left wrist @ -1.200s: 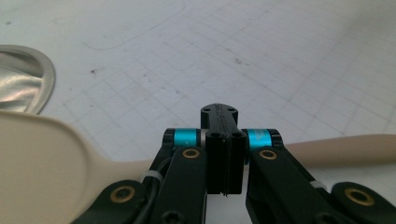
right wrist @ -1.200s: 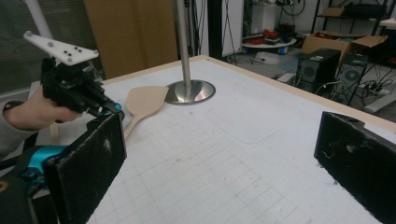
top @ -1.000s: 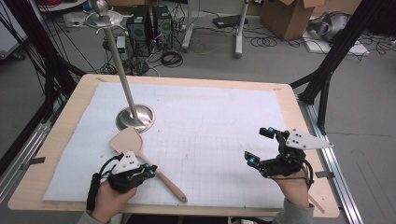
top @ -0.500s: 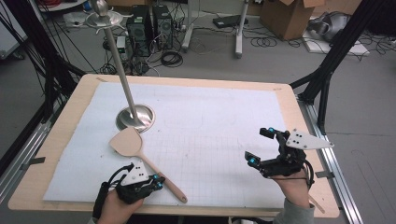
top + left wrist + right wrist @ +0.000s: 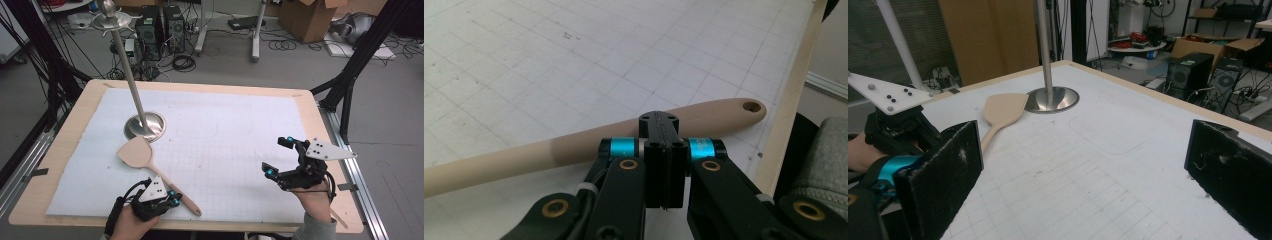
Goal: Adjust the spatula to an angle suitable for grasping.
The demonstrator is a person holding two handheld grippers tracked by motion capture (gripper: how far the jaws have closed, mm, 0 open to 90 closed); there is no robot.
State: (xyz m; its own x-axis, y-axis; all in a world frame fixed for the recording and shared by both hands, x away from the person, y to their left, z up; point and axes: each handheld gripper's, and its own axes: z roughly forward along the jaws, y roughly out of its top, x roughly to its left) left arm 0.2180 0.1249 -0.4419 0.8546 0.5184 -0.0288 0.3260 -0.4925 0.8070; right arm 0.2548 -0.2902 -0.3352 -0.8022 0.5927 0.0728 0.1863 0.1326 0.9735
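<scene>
A pale wooden spatula [image 5: 135,151] lies on the white gridded mat [image 5: 225,135], blade toward the metal stand and handle running to the near edge. My left gripper [image 5: 172,200] is shut, its tips right at the handle close to its holed end. In the left gripper view the closed jaws [image 5: 659,122] hold nothing and the handle [image 5: 719,112] crosses just beyond them. My right gripper [image 5: 276,156] hovers open over the mat's right side, far from the spatula. The right gripper view shows its wide-apart pads [image 5: 943,175] and the spatula blade [image 5: 1005,110] farther off.
A metal stand with a round base [image 5: 145,126] and a tall pole [image 5: 125,65] rises just behind the spatula blade. The wooden table edge [image 5: 330,150] borders the mat. Beyond the table the floor holds computer towers, cables and cardboard boxes.
My left gripper has slid right and toward the near edge, from beside the middle of the handle to its end. The spatula and the right gripper have kept still.
</scene>
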